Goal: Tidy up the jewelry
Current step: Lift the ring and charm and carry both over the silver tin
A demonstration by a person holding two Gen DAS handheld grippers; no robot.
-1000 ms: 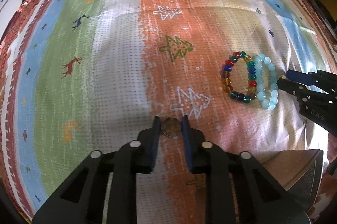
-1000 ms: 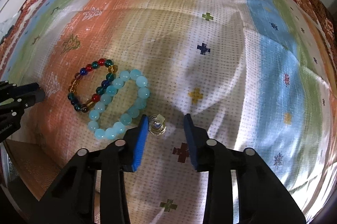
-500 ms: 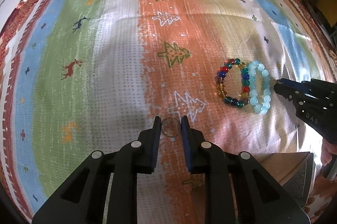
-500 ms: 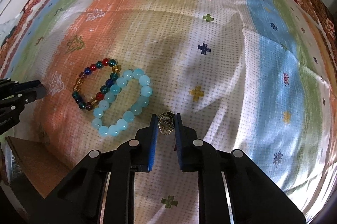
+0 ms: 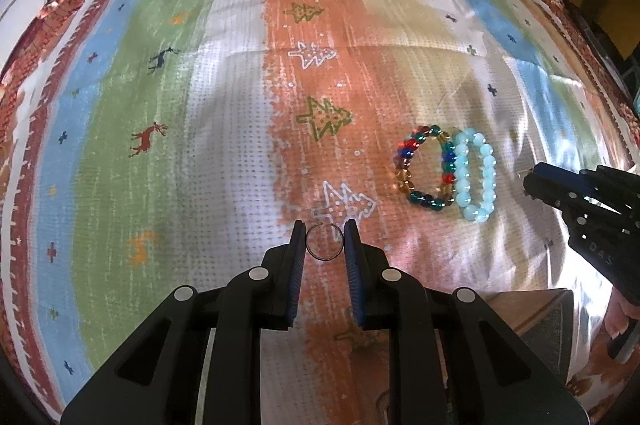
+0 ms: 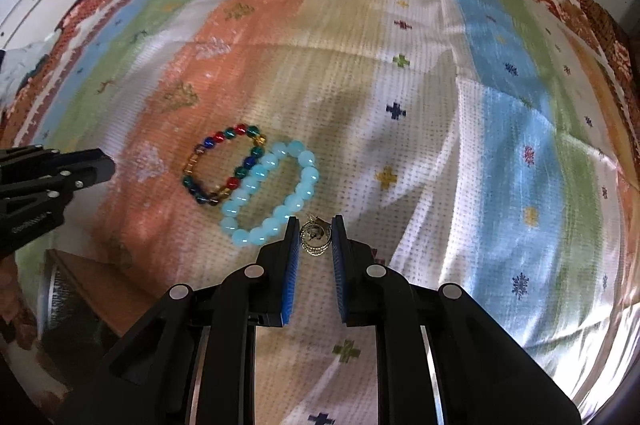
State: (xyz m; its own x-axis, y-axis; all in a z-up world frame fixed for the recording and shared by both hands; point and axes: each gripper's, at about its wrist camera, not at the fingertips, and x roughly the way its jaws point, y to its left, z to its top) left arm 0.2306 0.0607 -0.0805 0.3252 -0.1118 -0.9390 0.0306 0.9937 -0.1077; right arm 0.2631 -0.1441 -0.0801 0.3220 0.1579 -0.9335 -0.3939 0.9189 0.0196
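Now both grippers are pinching small pieces above the cloth: the left gripper (image 5: 324,239) is nipping a thin ring (image 5: 325,241), the right gripper (image 6: 316,235) a gold earring (image 6: 315,237), jaws nearly closed. Near the right gripper, two bracelets (image 6: 256,181) are lying touching. Either piece could be slipping out; such narrow edge grips are looking fragile.
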